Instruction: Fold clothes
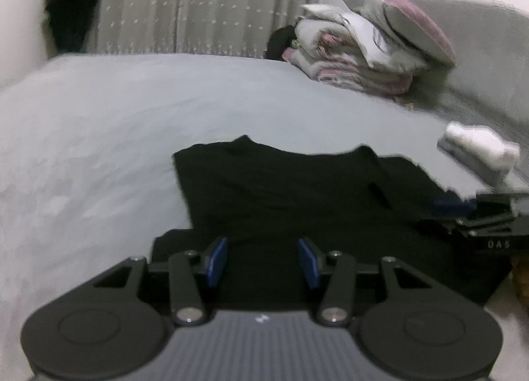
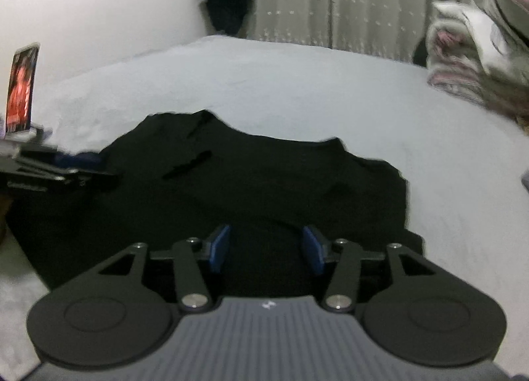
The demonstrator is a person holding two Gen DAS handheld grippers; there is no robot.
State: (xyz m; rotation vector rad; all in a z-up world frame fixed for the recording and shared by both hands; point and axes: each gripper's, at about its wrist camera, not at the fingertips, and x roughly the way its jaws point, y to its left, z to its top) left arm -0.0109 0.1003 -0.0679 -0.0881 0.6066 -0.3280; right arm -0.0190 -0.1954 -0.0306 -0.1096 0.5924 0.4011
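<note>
Garment: black soft-fabric top, spread mostly flat on the grey bed sheet.
Left hand-held gripper: spread, empty, over its near hem.
Right hand-held gripper: likewise.
Handling: light, limp; best pinched at hem corners.

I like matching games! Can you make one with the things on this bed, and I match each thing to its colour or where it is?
Things:
1. shirt
2. bed sheet
3. pillow
4. left gripper

Matches:
A. grey and pink, on top of the folded pile
B. black, spread flat
C. jaws open, over the shirt's near edge
D. pale grey, under everything

Pairs: 1-B, 2-D, 3-A, 4-C
</note>
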